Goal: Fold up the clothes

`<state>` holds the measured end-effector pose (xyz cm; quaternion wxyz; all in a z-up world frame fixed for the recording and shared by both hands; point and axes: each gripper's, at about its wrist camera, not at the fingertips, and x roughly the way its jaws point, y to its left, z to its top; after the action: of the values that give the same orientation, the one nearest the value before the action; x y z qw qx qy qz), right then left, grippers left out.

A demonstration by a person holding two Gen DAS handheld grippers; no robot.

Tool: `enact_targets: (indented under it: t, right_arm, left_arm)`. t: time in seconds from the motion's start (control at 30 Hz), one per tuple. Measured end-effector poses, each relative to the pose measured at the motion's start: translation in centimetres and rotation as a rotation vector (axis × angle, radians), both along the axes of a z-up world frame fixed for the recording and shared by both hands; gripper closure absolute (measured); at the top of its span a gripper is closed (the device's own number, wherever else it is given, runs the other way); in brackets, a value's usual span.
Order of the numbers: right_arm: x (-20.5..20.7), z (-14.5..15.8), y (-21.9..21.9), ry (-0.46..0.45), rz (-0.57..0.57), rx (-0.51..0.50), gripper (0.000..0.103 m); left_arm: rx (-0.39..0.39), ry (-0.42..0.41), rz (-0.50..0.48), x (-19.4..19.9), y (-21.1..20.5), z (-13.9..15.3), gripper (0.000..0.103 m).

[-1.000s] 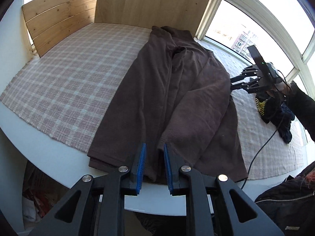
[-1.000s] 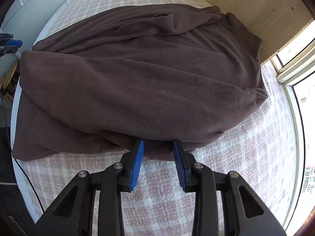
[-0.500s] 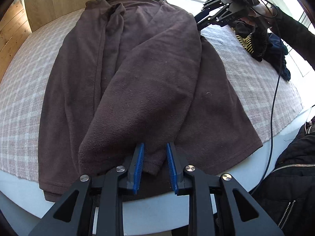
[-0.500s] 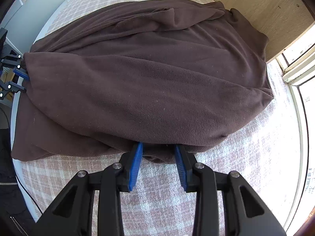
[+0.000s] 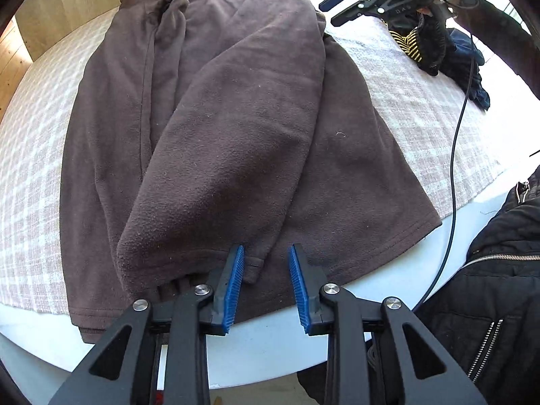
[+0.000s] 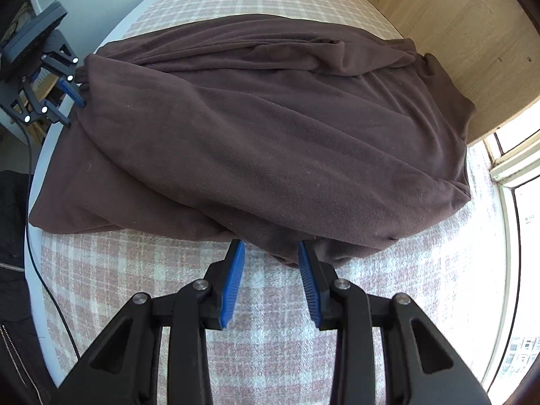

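A dark brown fleece jacket [image 5: 236,118] lies spread on the checked cloth [image 5: 30,141], one sleeve [image 5: 219,175] folded diagonally across its body. My left gripper [image 5: 266,248] hangs over the hem at the near table edge, open, with a corner of the sleeve's cuff [image 5: 251,270] lying loose between the blue pads. In the right wrist view the jacket [image 6: 270,135] fills the middle. My right gripper [image 6: 271,243] stands open at its side edge, a fold of fabric just between the tips, unpinched. Each gripper shows in the other's view: right gripper [image 5: 332,13], left gripper [image 6: 75,113].
A heap of dark clothes with a yellow-striped piece [image 5: 432,44] lies at the far right. A black cable [image 5: 455,168] trails over the table's white rim [image 5: 270,344]. A person's black zipped jacket [image 5: 499,287] stands close. Wooden panels [image 6: 455,33] and a window frame [image 6: 506,168] bound the far side.
My left gripper swung in over the jacket's hem, tipped downward, and its jaws widened. The right gripper shifted slightly along the jacket's side edge.
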<state>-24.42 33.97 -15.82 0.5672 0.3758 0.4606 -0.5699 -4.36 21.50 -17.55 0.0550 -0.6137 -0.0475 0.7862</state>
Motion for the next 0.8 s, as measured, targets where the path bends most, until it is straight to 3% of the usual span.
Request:
enact_targets:
  t: [0.17,0.27,0.33,0.37,0.4,0.47,0.63,0.8]
  right_arm:
    - [1.6,-2.1,0.2,0.052,0.078,0.039,0.07]
    - [1.3,-2.6,-0.4,0.032,0.09,0.053,0.07]
    - [0.7,-2.2,-0.5,-0.01,0.078,0.049,0.075]
    - [0.4,-1.9,-0.5,-0.018,0.079,0.044,0.083]
    - [0.2,-1.5,-0.6,-0.024,0.079,0.039,0.09]
    - [0.0,-1.1,-0.8,-0.02,0.08,0.038,0.093]
    - [-0.4,-0.2,-1.4,-0.012,0.058,0.026,0.095]
    - [-3.0,-1.4,-3.9,-0.026,-0.005,0.019,0.097]
  left_arm:
    - [0.023,-0.011,0.006,0.0,-0.7,0.3,0.08]
    - [0.038,-0.019,0.009,0.2,-1.2,0.4,0.084]
    - [0.047,-0.021,0.02,0.6,-2.1,0.1,0.094]
    - [0.054,-0.02,0.025,0.7,-2.4,0.1,0.097]
    - [0.064,-0.018,0.032,0.7,-2.8,0.1,0.097]
    - [0.081,-0.014,0.043,0.7,-3.5,0.1,0.1]
    - [0.059,0.026,0.048,1.2,-4.1,1.8,0.1]
    - [-0.032,0.03,-0.027,2.6,-3.1,3.5,0.096]
